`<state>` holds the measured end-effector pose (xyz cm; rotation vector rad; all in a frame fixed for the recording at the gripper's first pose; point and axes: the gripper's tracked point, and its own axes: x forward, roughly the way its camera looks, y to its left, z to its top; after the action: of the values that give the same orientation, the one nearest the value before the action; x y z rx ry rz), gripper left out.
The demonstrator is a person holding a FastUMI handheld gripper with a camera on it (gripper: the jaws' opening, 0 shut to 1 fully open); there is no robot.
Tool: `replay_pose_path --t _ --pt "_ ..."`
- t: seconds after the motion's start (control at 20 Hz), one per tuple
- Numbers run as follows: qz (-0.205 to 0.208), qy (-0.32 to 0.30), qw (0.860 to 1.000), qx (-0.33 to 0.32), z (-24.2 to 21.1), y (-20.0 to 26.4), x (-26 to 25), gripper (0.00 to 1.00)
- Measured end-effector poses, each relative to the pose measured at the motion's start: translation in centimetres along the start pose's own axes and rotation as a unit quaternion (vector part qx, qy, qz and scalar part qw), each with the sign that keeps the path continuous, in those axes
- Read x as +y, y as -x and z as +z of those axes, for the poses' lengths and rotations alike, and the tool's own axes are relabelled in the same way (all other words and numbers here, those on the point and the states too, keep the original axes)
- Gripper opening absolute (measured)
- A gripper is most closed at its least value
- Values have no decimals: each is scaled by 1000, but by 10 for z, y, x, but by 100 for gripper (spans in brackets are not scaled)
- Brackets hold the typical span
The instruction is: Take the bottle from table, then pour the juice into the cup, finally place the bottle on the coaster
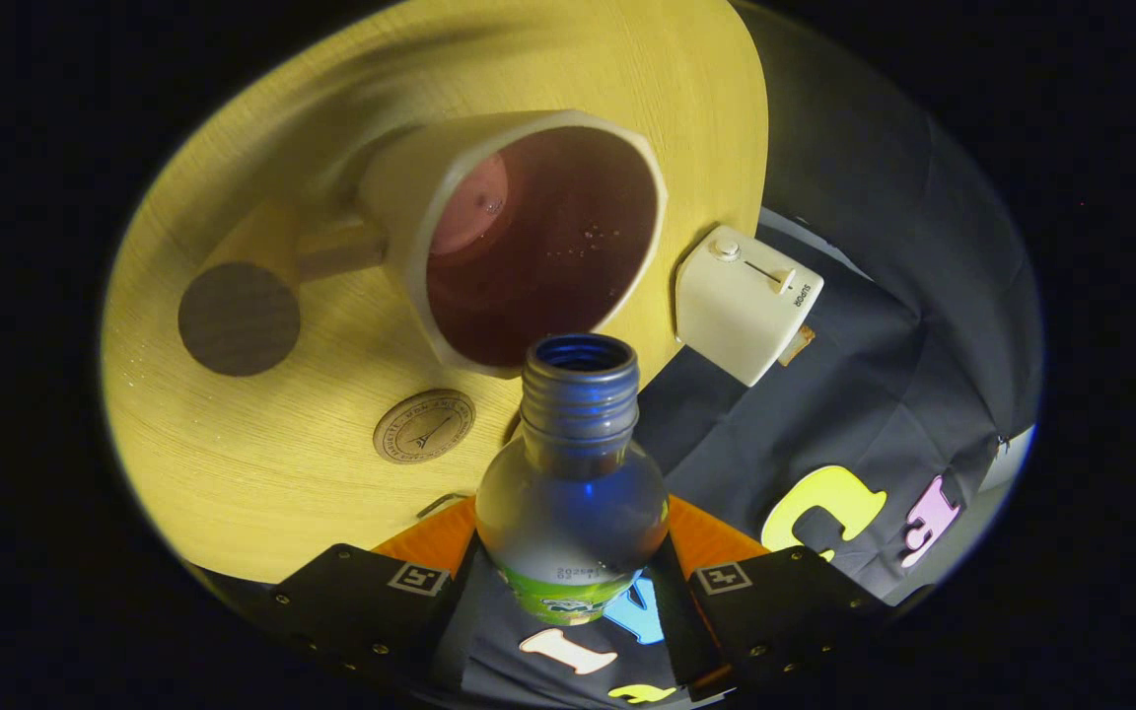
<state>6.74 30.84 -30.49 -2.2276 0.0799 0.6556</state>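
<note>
In the gripper view, the gripper (573,582) has its two fingers clamped on the bottle (573,493), one pressing each side of the body just above the green label band. The bottle points forward from between the fingers, cap off, with its open threaded neck (580,390) reaching toward the cup (519,237). The whole scene is tilted, so the table (262,463) appears slanted and the bottle is leaning toward the cup rather than standing upright. The bottle's clear body looks nearly empty; whether any liquid remains inside cannot be told.

The cup sits just beyond the neck, its mouth open toward the camera. Its near rim lies right behind the bottle's mouth, so the two overlap in the picture; whether they touch cannot be told. Inside the cup is dark reddish juice with a few small bubbles on it. A handle (336,251) sticks out from the cup's far side toward a dark round disc (239,318) lying flat on the table.

Nearer the fingers, beside the bottle's neck, lies a small round coaster (424,426) with a printed emblem, bare and apart from both cup and disc. A small metal piece (440,505) shows at the table edge near one finger.

On the other side of the cup, at the table's edge, stands a white boxy device (745,301) with a knob and a slider on its face, close to the cup but not touching it. Past the table hangs the dark cloth wall (854,394).
</note>
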Motion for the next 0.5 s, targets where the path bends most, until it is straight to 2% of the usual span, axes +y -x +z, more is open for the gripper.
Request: replay_pose_path --t 0.35,0.5 --pt "16 -60 998 -18 3 4 13 76" --pt "9 -80 996 -24 2 8 9 76"
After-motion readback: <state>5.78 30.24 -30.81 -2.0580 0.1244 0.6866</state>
